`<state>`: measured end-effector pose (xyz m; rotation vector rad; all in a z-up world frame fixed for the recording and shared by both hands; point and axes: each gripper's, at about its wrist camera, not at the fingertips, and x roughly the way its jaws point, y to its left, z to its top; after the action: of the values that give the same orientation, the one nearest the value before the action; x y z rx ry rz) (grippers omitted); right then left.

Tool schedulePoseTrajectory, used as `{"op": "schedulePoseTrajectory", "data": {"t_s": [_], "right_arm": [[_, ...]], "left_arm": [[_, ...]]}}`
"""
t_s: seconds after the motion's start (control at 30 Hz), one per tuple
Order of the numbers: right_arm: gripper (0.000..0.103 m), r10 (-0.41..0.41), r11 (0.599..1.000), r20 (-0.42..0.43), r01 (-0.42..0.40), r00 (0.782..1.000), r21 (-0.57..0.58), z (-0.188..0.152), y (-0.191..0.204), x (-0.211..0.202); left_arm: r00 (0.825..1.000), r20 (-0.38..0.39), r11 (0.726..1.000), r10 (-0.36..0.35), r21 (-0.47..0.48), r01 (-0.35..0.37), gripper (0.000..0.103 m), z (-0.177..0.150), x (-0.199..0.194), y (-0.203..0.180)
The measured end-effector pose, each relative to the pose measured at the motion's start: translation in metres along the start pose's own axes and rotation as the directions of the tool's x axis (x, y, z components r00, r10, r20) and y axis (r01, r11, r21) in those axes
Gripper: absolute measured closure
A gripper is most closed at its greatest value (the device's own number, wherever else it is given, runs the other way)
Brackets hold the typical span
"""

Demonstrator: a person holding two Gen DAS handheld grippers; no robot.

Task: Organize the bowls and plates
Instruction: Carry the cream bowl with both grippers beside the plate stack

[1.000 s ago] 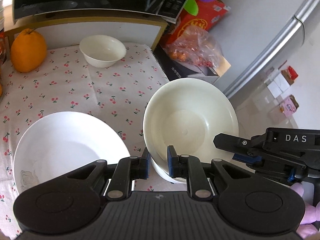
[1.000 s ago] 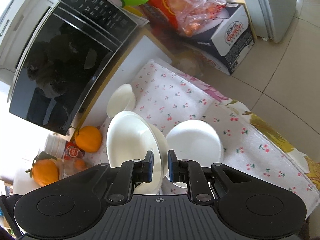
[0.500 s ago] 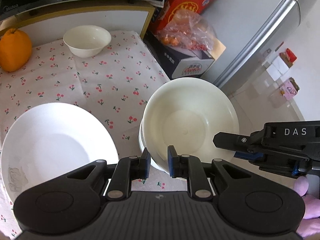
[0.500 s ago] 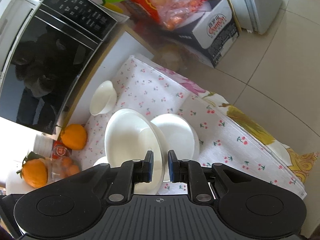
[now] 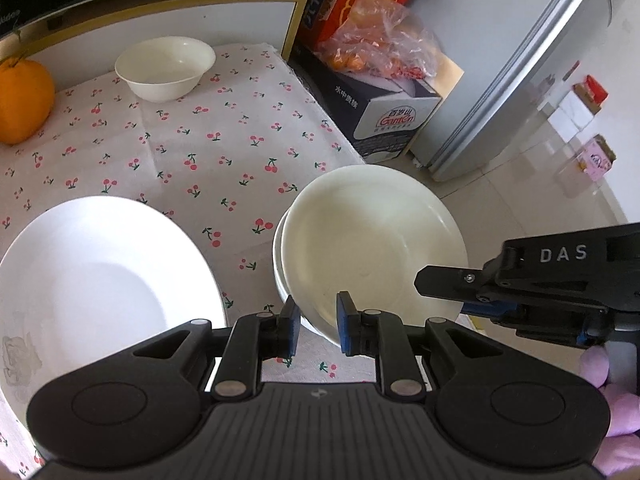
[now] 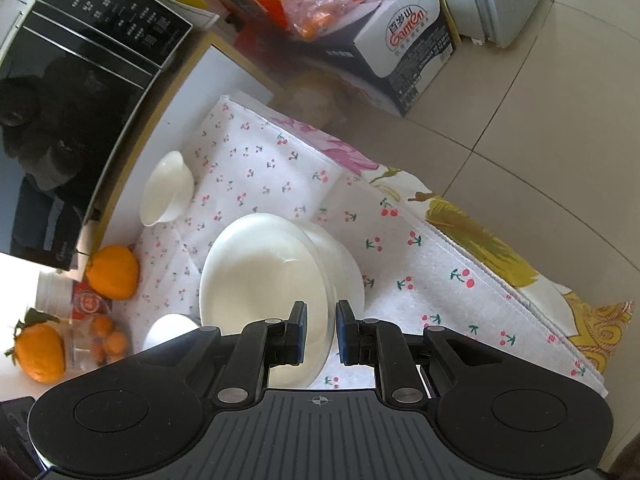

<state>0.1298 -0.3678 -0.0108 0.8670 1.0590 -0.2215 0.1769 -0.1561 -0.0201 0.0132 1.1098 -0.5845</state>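
A cream deep plate (image 5: 372, 240) hangs tilted just over a white dish (image 5: 279, 272) on the cherry-print cloth (image 5: 208, 140). My left gripper (image 5: 318, 328) is shut on the plate's near rim, one pad inside and one outside. At its right rim the right gripper's fingers (image 5: 460, 280) clamp the same plate. In the right wrist view my right gripper (image 6: 320, 332) is shut on the cream plate (image 6: 260, 280), which covers most of the white dish (image 6: 348, 276). A large white plate (image 5: 100, 272) lies to the left. A small white bowl (image 5: 166, 68) stands at the back.
An orange (image 5: 20, 100) sits at the far left under the microwave (image 6: 80, 100). A carton (image 5: 384, 116) with a bag of fruit stands on the floor beside the table's right edge, with a fridge (image 5: 520, 60) behind. Another small white bowl (image 6: 172, 328) and more oranges sit near left.
Both grippers have sunk with the cream plate, which now hangs closer over the white dish. The small bowl and the large white plate have stayed where they were.
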Motion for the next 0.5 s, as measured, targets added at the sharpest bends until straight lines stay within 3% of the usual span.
{"op": "schedulePoseTrajectory", "data": {"t_s": [0.5], "right_arm": [[0.086,-0.052,0.998,0.002,0.052,0.999,-0.042,0.001,0.006,0.008]], "left_arm": [[0.997,0.01,0.993,0.078,0.086,-0.078,0.081,0.0,0.004,-0.012]]}}
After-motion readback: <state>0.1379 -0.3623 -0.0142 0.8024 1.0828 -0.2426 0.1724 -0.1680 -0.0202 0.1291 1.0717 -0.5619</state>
